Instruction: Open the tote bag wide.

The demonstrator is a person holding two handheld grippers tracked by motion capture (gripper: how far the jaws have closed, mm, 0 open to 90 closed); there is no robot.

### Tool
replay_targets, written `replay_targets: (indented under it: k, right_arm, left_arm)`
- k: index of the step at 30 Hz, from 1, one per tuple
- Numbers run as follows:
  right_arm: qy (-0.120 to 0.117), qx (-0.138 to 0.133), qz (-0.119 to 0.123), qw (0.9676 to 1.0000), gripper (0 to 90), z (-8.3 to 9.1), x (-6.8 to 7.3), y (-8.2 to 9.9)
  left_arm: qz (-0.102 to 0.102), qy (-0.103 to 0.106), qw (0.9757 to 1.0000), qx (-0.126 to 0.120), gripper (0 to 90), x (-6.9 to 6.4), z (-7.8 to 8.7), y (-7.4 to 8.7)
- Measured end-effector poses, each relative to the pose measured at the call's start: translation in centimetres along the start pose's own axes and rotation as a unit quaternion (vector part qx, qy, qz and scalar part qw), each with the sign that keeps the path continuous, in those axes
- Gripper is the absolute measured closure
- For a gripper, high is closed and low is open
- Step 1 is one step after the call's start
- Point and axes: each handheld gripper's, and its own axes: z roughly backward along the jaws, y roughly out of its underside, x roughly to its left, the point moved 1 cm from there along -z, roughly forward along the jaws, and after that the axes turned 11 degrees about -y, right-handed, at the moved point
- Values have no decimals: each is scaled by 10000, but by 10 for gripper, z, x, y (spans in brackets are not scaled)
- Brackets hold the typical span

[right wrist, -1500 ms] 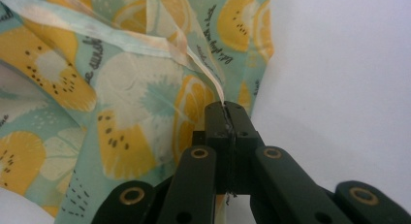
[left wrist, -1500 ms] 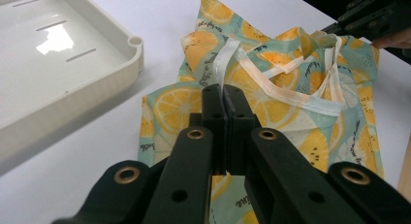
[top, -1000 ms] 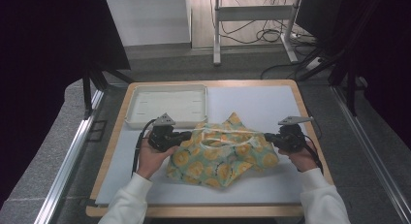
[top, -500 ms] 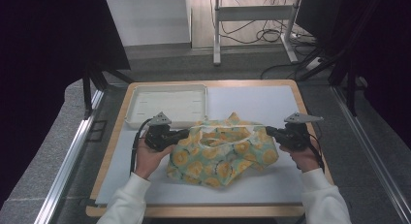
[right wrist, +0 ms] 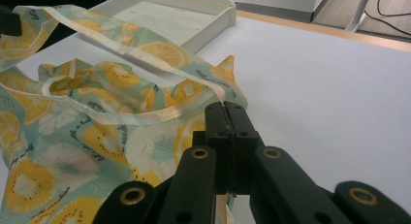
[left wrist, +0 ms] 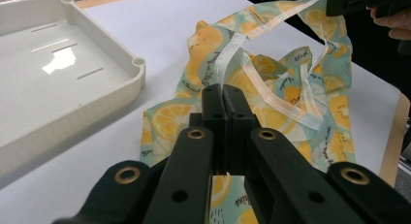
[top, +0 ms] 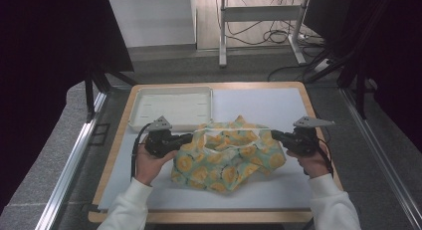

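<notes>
A lemon-print cloth [top: 226, 155] with pale hems hangs between my two grippers above the white mat [top: 259, 105], its lower part crumpled on the mat. My left gripper [top: 188, 137] is shut on the cloth's left edge. In the left gripper view its jaws [left wrist: 224, 91] pinch a pale hem strip of the cloth [left wrist: 271, 103]. My right gripper [top: 273, 135] is shut on the cloth's right edge. Seen from the right gripper view, the jaws [right wrist: 226, 106] clamp the hem of the cloth [right wrist: 97, 132], and the hem runs taut toward the other gripper.
A shallow white tray [top: 171, 106] sits at the back left of the mat, just behind the cloth; it is seen too in the left gripper view [left wrist: 63, 78] and the right gripper view [right wrist: 169, 15]. The table's wooden rim [top: 318, 120] frames the mat.
Both grippers have drawn slightly apart and the cloth's upper edge has stretched out straighter between them. The cloth has spread a little wider on the mat.
</notes>
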Motion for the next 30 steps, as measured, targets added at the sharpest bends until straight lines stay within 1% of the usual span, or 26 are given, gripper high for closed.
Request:
replay_targets:
  k: [6, 13, 19, 25, 30]
  right_arm:
    - [-73, -60, -73, 9999, 890, 4, 2, 4]
    - [-130, 5, -49, 9999, 890, 1, 5, 6]
    - [-206, 8, -71, 9998, 889, 1, 8, 8]
    - [-315, 32, -102, 9994, 890, 2, 14, 13]
    - [-337, 33, -27, 9994, 890, 1, 20, 14]
  left_arm:
    - [-15, 36, 10000, -17, 900, -3, 6, 3]
    - [-20, 18, 10000, 22, 900, -2, 6, 7]
    - [-9, 0, 10000, 1, 900, 0, 10, 10]
    - [34, 48, 10000, 19, 900, 1, 14, 15]
    - [12, 79, 10000, 24, 900, -2, 16, 18]
